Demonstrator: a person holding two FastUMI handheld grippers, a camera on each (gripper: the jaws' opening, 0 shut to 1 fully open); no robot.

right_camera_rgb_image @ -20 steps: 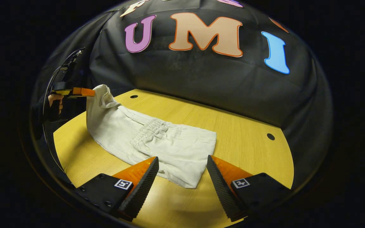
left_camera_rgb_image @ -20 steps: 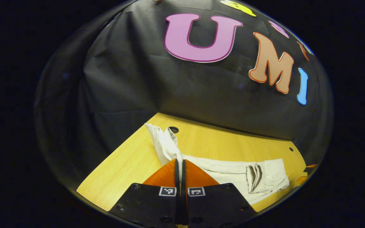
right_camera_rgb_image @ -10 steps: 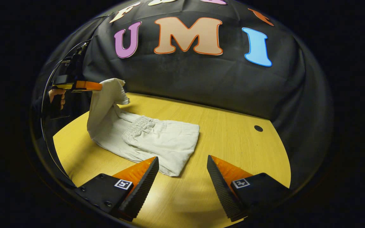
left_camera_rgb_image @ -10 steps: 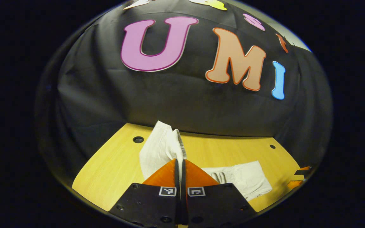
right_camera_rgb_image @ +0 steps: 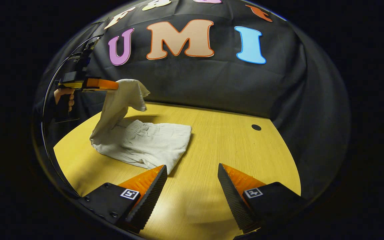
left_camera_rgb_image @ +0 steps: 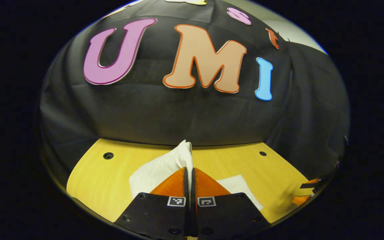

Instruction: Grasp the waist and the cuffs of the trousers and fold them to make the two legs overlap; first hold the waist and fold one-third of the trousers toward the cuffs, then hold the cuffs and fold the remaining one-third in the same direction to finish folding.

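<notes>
Pinching the trousers (left_camera_rgb_image: 165, 168) between closed jaws, left gripper (left_camera_rgb_image: 189, 173) lifts; right gripper (right_camera_rgb_image: 192, 173) gapes.

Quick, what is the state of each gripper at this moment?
Left gripper: shut on the trousers, one end lifted off the table.
Right gripper: open, holding nothing.

A yellow wooden table (right_camera_rgb_image: 232, 150) with a rounded edge fills the lower half of both views, its grain running lengthwise. Small dark round holes (left_camera_rgb_image: 108, 155) sit near its far corners. Behind it hangs the booth's black cloth wall (right_camera_rgb_image: 212, 86), creased and wrinkled.
</notes>
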